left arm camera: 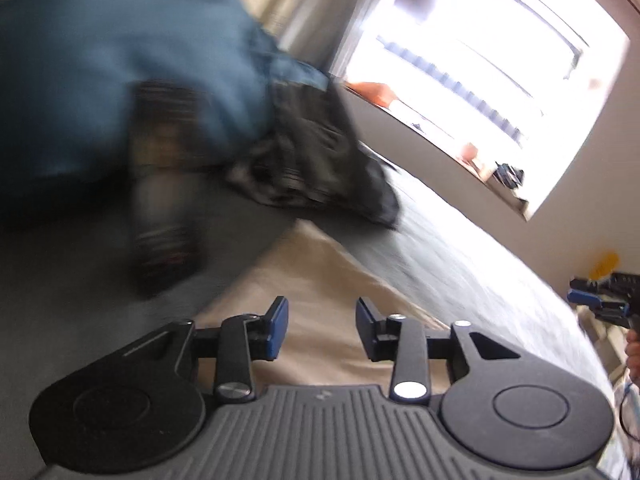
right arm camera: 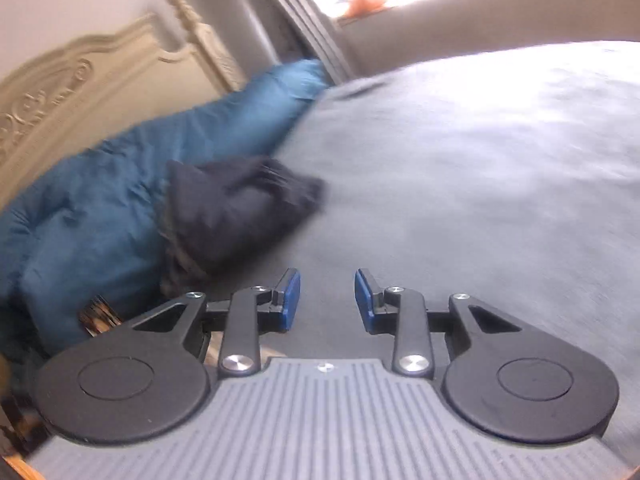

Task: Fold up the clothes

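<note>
Over a grey-covered bed (left arm camera: pixel 460 248), the left gripper (left arm camera: pixel 322 330) is hovering with its blue pads parted and nothing between them, a beige garment (left arm camera: pixel 320 292) lying flat directly beneath; whether that piece is already folded the blurred left wrist view is not showing. Beyond it, a dark crumpled heap of clothes (left arm camera: pixel 316 160) is sitting against a blue pillow (left arm camera: pixel 120 60), and the right gripper (left arm camera: pixel 600 300) is appearing at the far right edge, well apart from the beige piece. From the right wrist view, the right gripper (right arm camera: pixel 327 300) is likewise standing partly open and carrying nothing, pointing across the bedcover toward a dark bundled garment (right arm camera: pixel 240 212) resting against the blue pillow (right arm camera: pixel 100 200) below a carved cream headboard (right arm camera: pixel 80 80). Judging by these frames, both hands are travelling free between pieces, and at least the dark rumpled clothing is waiting to be folded.
</note>
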The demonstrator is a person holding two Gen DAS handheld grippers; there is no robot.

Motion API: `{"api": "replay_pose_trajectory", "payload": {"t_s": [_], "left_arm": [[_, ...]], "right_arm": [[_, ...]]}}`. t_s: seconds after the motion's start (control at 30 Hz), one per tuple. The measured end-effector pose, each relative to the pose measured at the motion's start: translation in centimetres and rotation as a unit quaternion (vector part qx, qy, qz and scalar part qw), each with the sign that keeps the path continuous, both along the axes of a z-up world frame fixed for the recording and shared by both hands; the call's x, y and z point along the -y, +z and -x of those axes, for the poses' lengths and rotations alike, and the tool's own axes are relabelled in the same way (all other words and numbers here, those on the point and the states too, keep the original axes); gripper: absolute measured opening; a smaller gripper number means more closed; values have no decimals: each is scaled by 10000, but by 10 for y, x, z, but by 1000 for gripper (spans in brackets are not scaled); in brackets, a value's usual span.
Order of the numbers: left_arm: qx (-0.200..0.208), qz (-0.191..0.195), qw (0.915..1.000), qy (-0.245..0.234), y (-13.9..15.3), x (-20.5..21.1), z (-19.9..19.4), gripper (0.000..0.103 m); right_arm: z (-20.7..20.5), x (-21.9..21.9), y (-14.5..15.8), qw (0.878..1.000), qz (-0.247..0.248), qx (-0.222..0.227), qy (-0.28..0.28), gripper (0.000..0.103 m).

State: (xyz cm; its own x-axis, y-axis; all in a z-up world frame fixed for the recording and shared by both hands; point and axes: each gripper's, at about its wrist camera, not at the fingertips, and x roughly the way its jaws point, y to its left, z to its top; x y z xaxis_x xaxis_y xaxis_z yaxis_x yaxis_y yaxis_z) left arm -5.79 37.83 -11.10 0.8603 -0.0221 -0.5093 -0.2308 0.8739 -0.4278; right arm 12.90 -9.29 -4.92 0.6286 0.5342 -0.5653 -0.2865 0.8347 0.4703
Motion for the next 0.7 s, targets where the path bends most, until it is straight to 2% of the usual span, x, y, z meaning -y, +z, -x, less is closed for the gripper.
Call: {"api": "replay_pose_trajectory", "payload": {"t_s": [0.1, 0.2, 0.3, 0.43, 0.53, 0.63, 0.7], "left_arm": [[-247, -395, 9971, -609, 3, 31, -43, 28], [-479, -887, 9889, -1092, -2, 63, -84, 21], [-618, -1253, 9829, -1196, -15, 80, -110, 17], [-826, -1647, 9780, -982, -35, 86, -133, 14], [-875, -1565, 9800, -860, -45, 76, -135, 10], [-850, -1436, 9827, -805, -50, 69, -132, 10], [-822, -1363, 9841, -791, -52, 67, -131, 9]], "right_arm": [[31, 18, -17, 9996, 239, -115, -17, 29], [59, 17, -33, 9974, 670, -72, 241, 27], [82, -4, -48, 9894, 1215, 171, 770, 22], [90, -41, -69, 9725, 1855, 504, 1315, 19], [82, -48, -84, 9727, 1897, 489, 1248, 17], [62, -27, -102, 9839, 1596, 219, 781, 7], [49, -1, -110, 9919, 1262, 23, 163, 4]]}}
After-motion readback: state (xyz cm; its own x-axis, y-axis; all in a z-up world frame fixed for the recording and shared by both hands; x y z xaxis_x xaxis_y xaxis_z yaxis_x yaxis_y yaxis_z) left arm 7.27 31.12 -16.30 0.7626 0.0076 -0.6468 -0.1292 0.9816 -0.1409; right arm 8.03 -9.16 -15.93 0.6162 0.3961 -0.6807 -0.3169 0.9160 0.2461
